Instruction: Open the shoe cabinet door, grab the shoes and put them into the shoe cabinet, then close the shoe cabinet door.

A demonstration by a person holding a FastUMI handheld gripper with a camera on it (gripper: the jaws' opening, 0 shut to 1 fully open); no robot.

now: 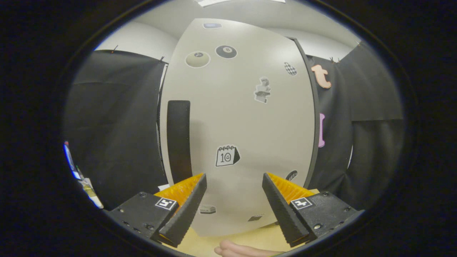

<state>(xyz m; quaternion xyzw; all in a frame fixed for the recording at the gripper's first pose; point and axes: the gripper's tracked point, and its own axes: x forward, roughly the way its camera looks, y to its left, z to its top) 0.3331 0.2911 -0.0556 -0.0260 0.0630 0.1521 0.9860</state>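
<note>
The claw (234,185) hangs with its fingers spread apart, nothing between them. Just ahead stands the shoe cabinet door (246,117), closed and sticker-covered, its black handle (178,139) beyond the left finger.

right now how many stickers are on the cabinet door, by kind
billiard ball stickers: 2
calendar sticker: 1
checkered sticker: 1
other small stickers, too blurred to name: 5
total: 9
gripper fingers open, facing the cabinet door, touching nothing

Smooth matt cabinet door (242,117); ribbed black-and-orange plastic fingers (184,210).
</note>
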